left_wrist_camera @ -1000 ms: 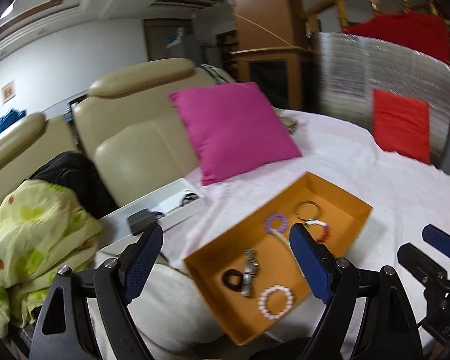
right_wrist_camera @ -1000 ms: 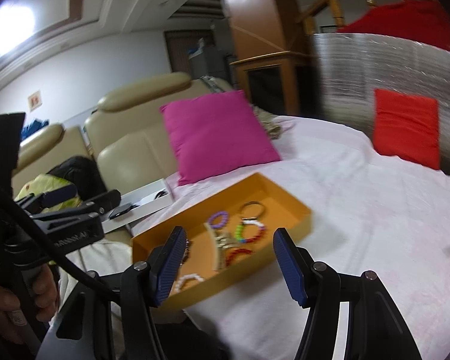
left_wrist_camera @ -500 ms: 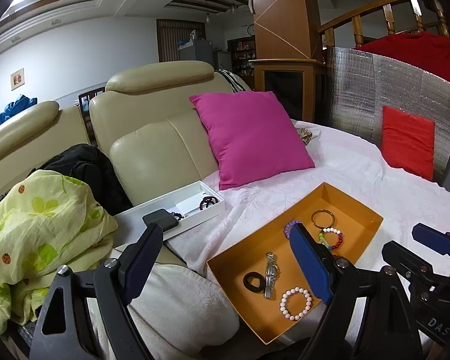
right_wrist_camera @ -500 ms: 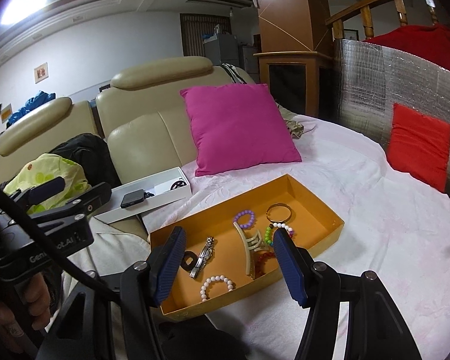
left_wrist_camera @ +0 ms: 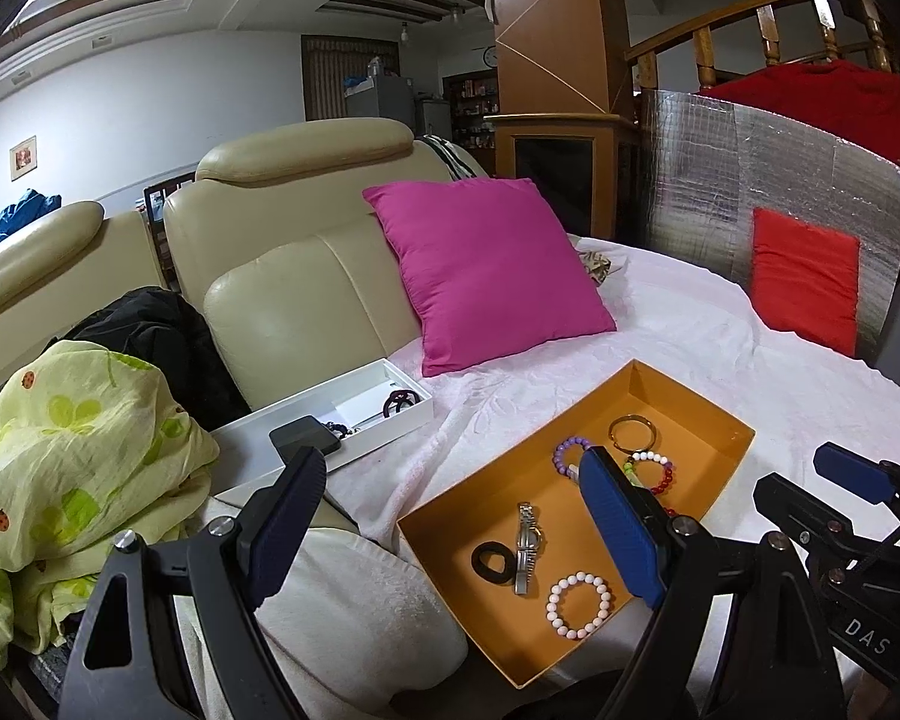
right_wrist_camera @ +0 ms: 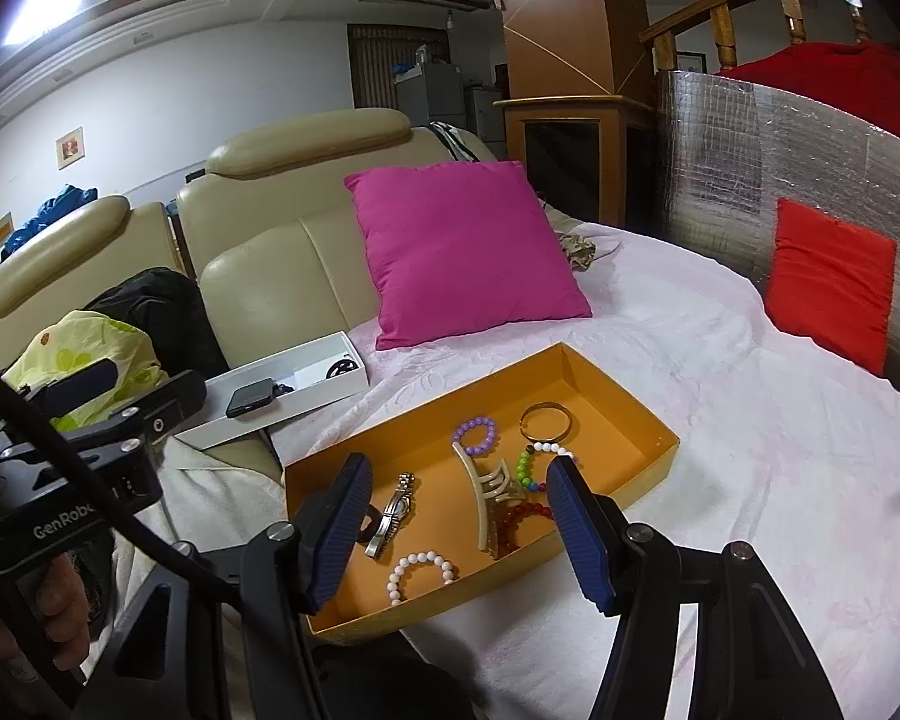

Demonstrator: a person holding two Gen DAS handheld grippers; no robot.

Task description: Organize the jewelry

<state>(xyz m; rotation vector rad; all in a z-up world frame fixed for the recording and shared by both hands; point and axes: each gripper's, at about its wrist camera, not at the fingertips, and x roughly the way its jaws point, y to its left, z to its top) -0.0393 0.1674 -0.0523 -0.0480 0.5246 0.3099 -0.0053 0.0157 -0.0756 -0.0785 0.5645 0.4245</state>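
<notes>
An orange tray [right_wrist_camera: 642, 420] lies on the white-pink cover and holds jewelry: a silver watch [right_wrist_camera: 392, 513], a cream hair claw [right_wrist_camera: 487, 489], a white bead bracelet [right_wrist_camera: 421, 575], a purple bracelet [right_wrist_camera: 477, 435], a gold bangle [right_wrist_camera: 545, 421] and a black ring [left_wrist_camera: 493, 563]. The tray also shows in the left wrist view [left_wrist_camera: 678, 399]. My right gripper [right_wrist_camera: 459, 531] is open and empty above the tray's near side. My left gripper [left_wrist_camera: 450, 531] is open and empty, above the tray's left edge. A white box [left_wrist_camera: 354, 402] holding dark items stands to the left.
A magenta pillow [left_wrist_camera: 486, 270] leans on the cream sofa [left_wrist_camera: 294, 300] behind the tray. A red cushion [left_wrist_camera: 804, 276] rests against a silver foil panel [left_wrist_camera: 750, 180] at the right. A black phone [left_wrist_camera: 305, 435] lies on the white box. A yellow-green cloth [left_wrist_camera: 60, 456] is piled at left.
Both views have swung and settled, so the tray sits more to the right and nearer in each. Both grippers stay open and empty.
</notes>
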